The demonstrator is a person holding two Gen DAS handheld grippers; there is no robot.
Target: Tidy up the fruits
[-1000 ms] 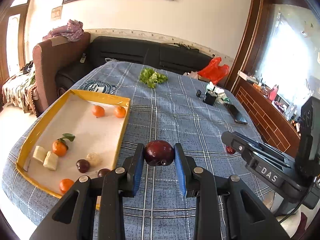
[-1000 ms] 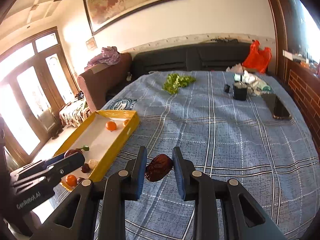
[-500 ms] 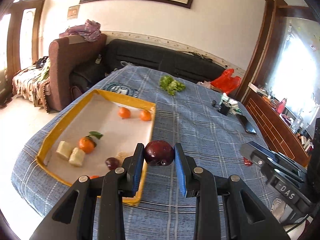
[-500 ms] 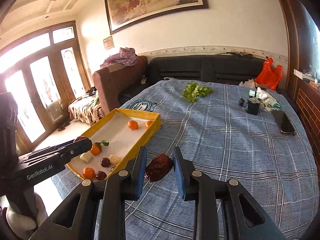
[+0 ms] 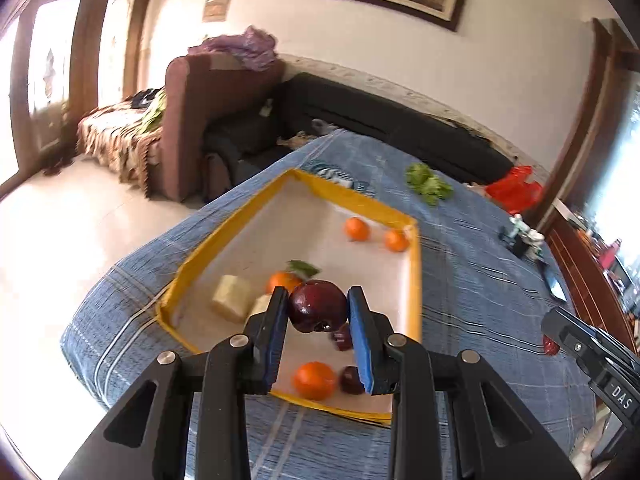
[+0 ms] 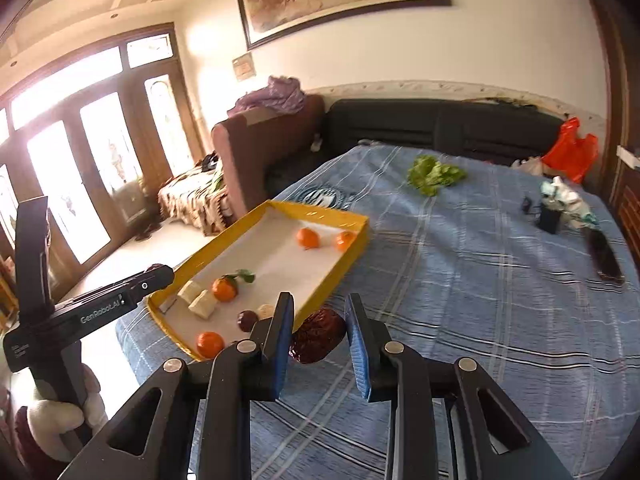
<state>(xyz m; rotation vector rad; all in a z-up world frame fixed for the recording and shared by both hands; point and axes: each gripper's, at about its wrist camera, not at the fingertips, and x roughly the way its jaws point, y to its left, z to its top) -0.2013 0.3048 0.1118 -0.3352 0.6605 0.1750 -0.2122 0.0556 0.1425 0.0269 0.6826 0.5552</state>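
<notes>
The left gripper [image 5: 318, 312] is closed on a dark red plum [image 5: 318, 306], which is clamped between the blue pads of its fingers [image 5: 360, 328] and is carried above the near part of a yellow tray [image 5: 416, 276]. The right gripper [image 6: 318, 330] is closed on a wrinkled dark red date [image 6: 318, 336], which is pinched between its fingers [image 6: 358, 338] and is held over the blue plaid cloth [image 6: 460, 320], just beside the tray's near right corner and outside it.

Within the tray, seen from the left wrist, an orange with a green leaf [image 5: 282, 282] is found just behind the left finger, with two pale fruit chunks [image 5: 232, 298] beside it. Nearer the fingers, another orange [image 5: 314, 380] and two small dark fruits [image 5: 352, 380] are seen against the near wall. Two more oranges [image 5: 357, 228] are lying close together by the far right corner.

The tray is placed on the left part of the cloth-covered counter. A bunch of green leaves [image 6: 434, 174] is set well beyond the tray, towards the far edge. A red bag [image 6: 572, 150], a small black cup [image 6: 550, 218] and a dark phone [image 6: 606, 256] are seen along the right side. In the right wrist view, the other gripper's black body is seen at the left, gripped by a hand in a white glove [image 6: 60, 420].
</notes>
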